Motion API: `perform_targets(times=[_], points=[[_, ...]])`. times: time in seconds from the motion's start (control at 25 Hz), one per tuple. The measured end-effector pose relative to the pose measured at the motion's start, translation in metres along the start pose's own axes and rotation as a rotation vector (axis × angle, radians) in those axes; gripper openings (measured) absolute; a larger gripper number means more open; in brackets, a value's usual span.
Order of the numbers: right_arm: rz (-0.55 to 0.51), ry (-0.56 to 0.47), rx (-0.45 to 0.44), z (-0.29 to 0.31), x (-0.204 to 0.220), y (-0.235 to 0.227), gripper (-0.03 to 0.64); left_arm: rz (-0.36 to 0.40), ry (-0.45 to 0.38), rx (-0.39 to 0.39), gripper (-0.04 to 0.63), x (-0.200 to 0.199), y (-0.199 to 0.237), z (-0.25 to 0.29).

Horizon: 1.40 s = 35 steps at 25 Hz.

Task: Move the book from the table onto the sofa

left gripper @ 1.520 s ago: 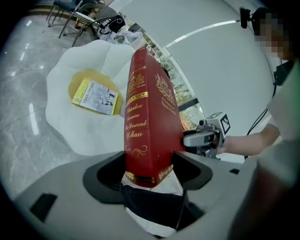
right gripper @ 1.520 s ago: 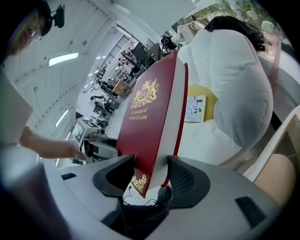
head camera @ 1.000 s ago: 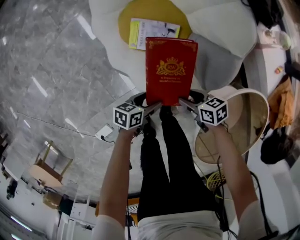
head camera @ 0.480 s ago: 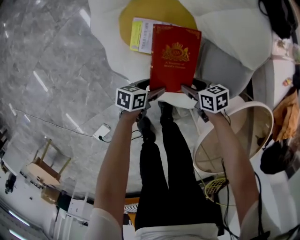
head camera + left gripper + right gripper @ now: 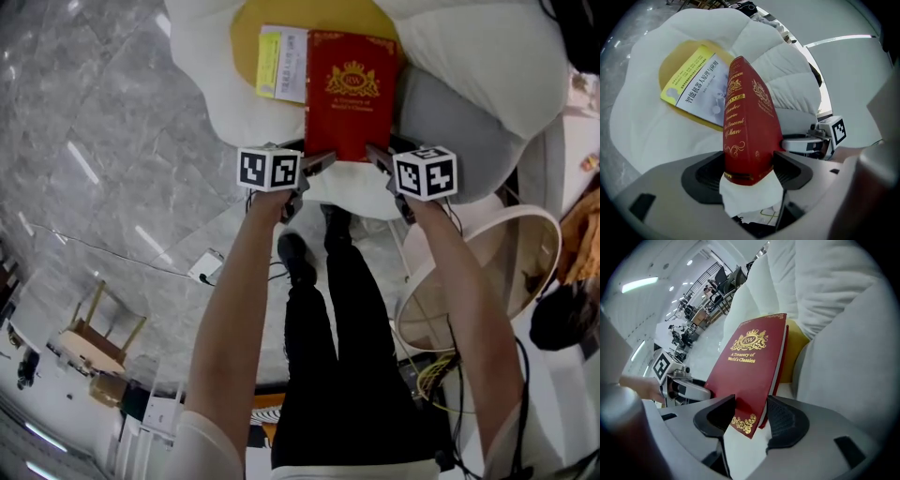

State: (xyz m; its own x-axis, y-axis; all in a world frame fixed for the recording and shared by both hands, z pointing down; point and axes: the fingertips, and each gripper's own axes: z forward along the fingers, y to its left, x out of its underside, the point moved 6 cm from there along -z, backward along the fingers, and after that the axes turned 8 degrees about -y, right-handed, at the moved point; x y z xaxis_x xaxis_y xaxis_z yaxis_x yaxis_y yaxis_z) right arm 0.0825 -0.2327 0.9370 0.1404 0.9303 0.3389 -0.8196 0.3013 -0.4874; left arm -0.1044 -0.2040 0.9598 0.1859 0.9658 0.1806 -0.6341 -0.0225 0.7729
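Two grippers: the left gripper (image 5: 322, 161) pinches the spine-side near corner of the book (image 5: 352, 94), and the right gripper (image 5: 378, 156) pinches the near corner on the page side. In each gripper view the red cover sits between the pads with the jaws held wide by it.
Book now: face up and tilted, held over the front edge of the sofa (image 5: 234, 103). Its far end reaches onto the yellow patch (image 5: 319, 14) in the middle of the seat.
Neighbour: a booklet (image 5: 281, 64) lies on the seat, just beside the book's left edge.
Changed: over the last second both grippers have come down and forward together. The book, which stood higher and short of the seat's middle, is now low over the seat.
Contact: no view shows whether the far end already rests on the seat.
Table: the round table (image 5: 548, 234) at the right no longer carries the book.
Meaning: the carry looks nearly finished. Laying the book flat and letting go seem to be what remains.
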Motion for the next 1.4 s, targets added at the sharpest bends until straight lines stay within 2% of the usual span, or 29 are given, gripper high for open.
perform_targets(times=[0.2,0.36,0.48,0.68,0.84,1.08,1.2,1.4], points=[[0.027,0.033,0.044,0.002,-0.001,-0.002,0.248,0.021,0.039,-0.047,0.323,-0.001,0.0,0.009],[0.0,0.014,0.095,-0.012,-0.008,0.0,0.281,0.054,0.043,-0.18,0.357,-0.006,0.001,0.005],[0.004,-0.01,0.101,-0.027,-0.015,0.002,0.281,0.054,0.029,-0.205,0.362,-0.01,-0.004,-0.007],[0.035,-0.095,0.063,-0.064,-0.023,0.023,0.277,0.099,-0.048,-0.123,0.351,-0.01,-0.042,-0.041],[0.038,-0.179,0.031,-0.105,-0.029,0.053,0.196,0.126,-0.114,-0.042,0.293,-0.005,-0.086,-0.077],[-0.005,-0.324,0.021,-0.185,-0.037,0.11,0.096,0.214,-0.174,0.032,0.181,0.004,-0.155,-0.148],[-0.034,-0.389,0.016,-0.228,-0.038,0.142,0.068,0.274,-0.201,0.055,0.12,0.008,-0.188,-0.188],[-0.032,-0.467,-0.021,-0.294,-0.027,0.202,0.054,0.321,-0.246,0.083,0.085,0.019,-0.236,-0.257]])
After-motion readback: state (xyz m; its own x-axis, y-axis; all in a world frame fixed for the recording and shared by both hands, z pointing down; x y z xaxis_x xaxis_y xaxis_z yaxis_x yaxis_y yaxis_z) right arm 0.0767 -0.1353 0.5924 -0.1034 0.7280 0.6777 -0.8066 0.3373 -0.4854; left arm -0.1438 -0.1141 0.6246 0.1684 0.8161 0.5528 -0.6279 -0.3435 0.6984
